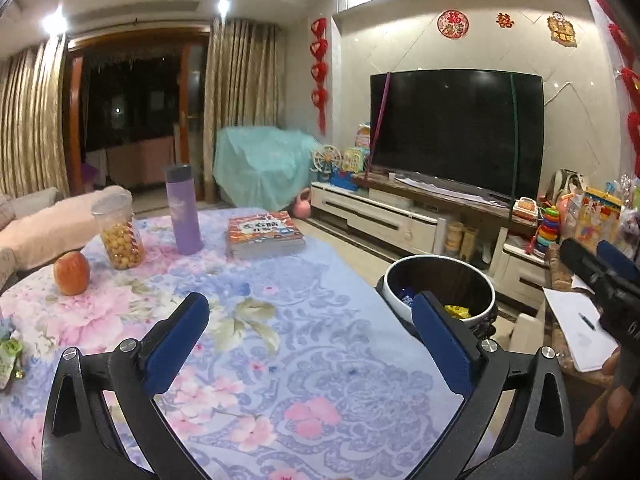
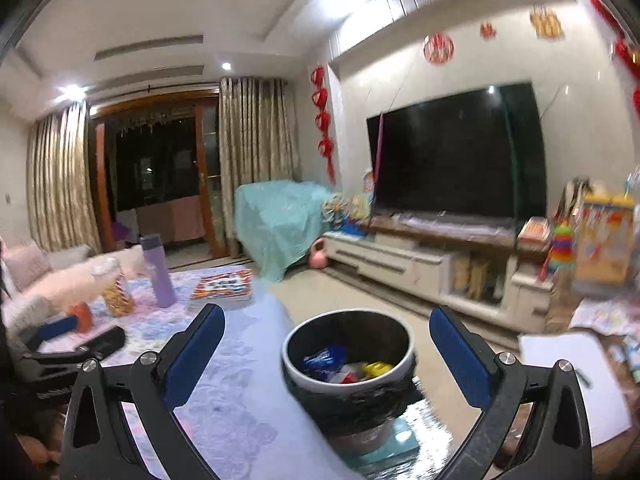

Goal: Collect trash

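Trash bin [image 2: 348, 354] holding blue, yellow wrappers, jar [image 1: 117, 236] of snacks

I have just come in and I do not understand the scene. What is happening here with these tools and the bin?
A person holds a claw in each hand and is collecting trash. Both the left claw and the right claw are open and empty. The bin beside the table already holds several wrappers. On the flowered cloth there remain an apple, a jar of snacks, a purple bottle and a book. A small packet lies at the table's left edge.
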